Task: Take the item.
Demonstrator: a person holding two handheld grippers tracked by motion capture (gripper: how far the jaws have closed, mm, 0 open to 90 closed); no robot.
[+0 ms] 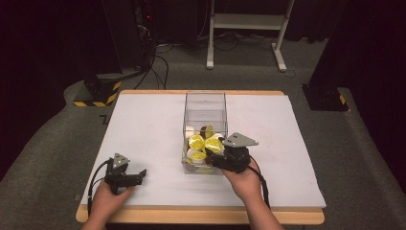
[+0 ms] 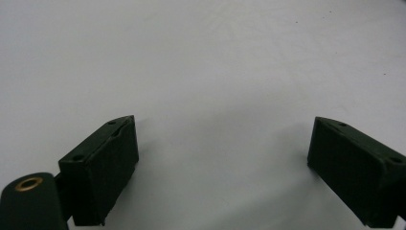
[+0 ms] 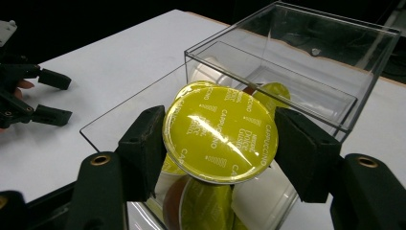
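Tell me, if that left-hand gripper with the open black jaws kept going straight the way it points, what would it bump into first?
Probably just the white tabletop. The left gripper points across bare table in its own view, jaws apart with nothing between them. Depth is hard to judge.

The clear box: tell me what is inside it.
The clear box holds coffee capsules, some yellow-lidded, some white, one brown. The right tongs grip a yellow-lidded capsule over the box. This capsule hides part of the pile.
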